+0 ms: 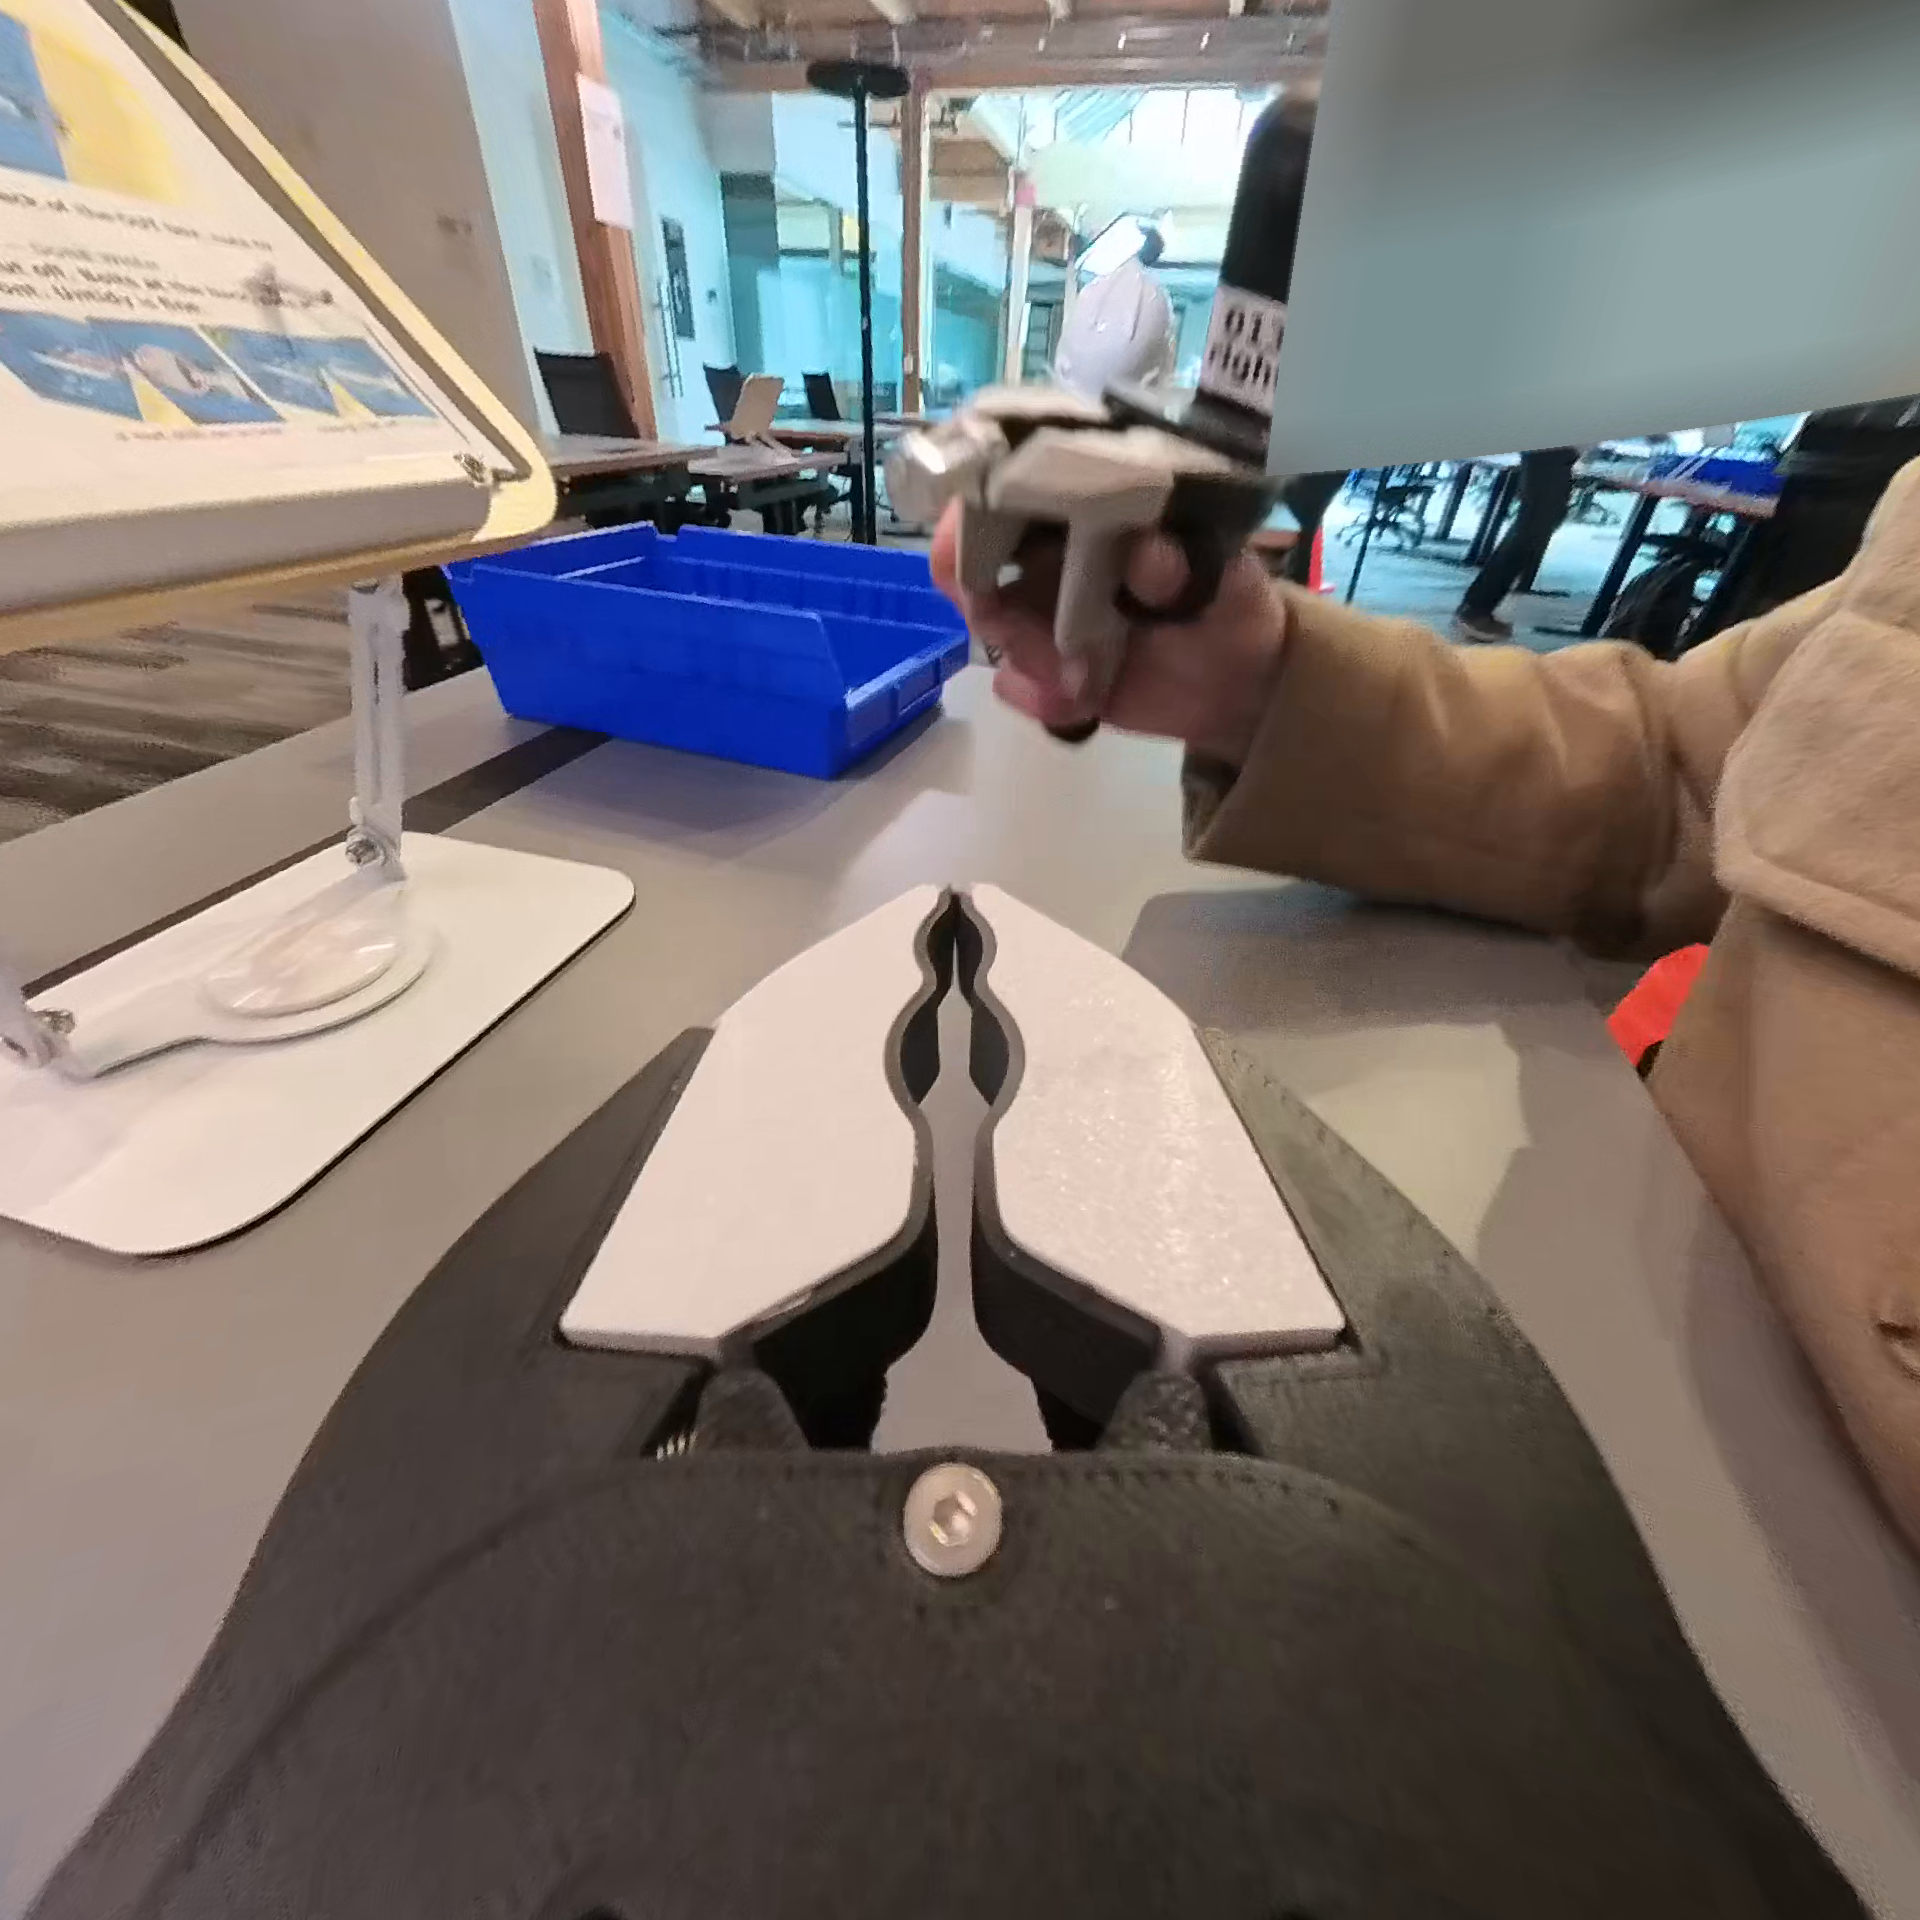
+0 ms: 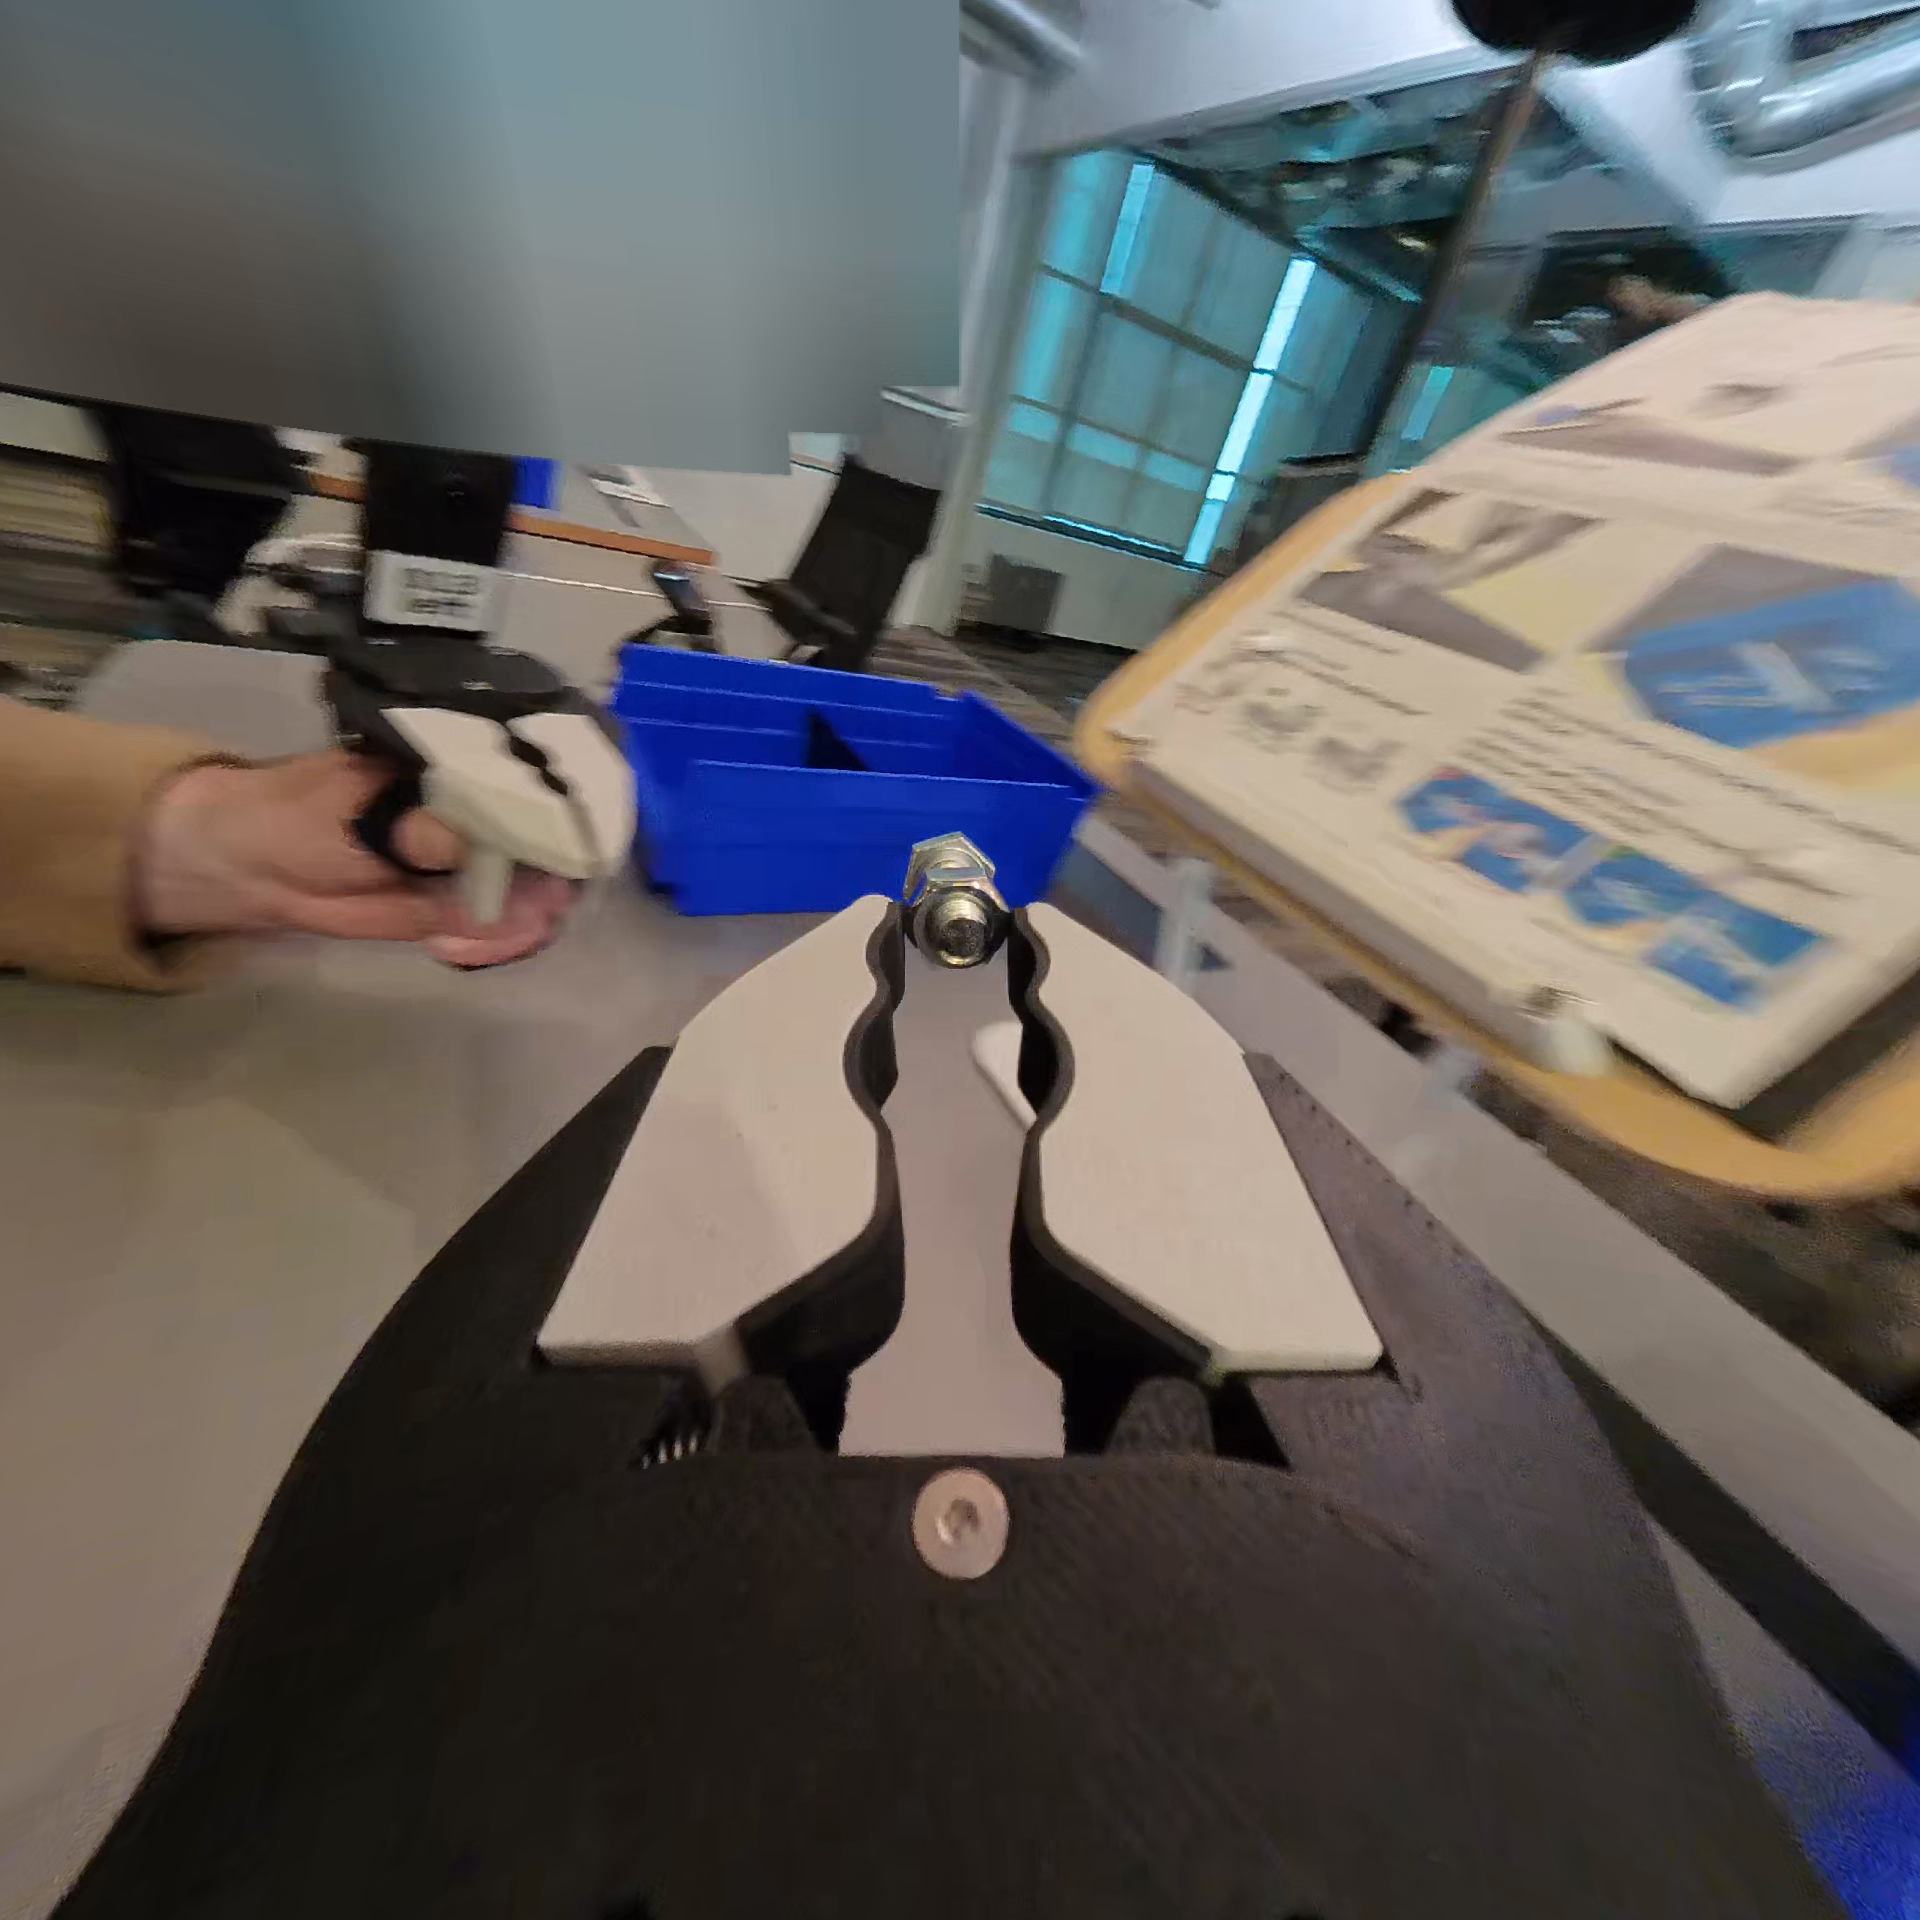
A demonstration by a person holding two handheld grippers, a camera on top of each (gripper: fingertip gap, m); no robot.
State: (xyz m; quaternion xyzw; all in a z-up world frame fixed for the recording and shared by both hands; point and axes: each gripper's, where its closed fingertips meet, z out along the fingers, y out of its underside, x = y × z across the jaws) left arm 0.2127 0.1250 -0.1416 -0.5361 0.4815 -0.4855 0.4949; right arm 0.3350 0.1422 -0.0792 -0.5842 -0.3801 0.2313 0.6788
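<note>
My left gripper (image 1: 954, 906) is shut and empty, held low over the grey table (image 1: 727, 831). My right gripper (image 2: 951, 920) is shut on a silver bolt with a nut (image 2: 951, 904) at its fingertips, held above the table in front of a blue bin (image 2: 852, 800). The blue bin (image 1: 717, 644) also shows in the left wrist view, behind and left of the right gripper (image 1: 935, 468), which a hand in a tan sleeve (image 1: 1455, 769) holds up there. In the right wrist view the left gripper (image 2: 597, 821) shows at the left, in a hand.
A white stand (image 1: 312, 997) with a tilted board bearing printed sheets (image 1: 208, 343) stands at the left; it shows at the right in the right wrist view (image 2: 1558, 727). An orange object (image 1: 1662, 997) peeks from behind the tan coat. Office desks and chairs lie beyond. My right fingertips sit around 15 centimetres from my left ones.
</note>
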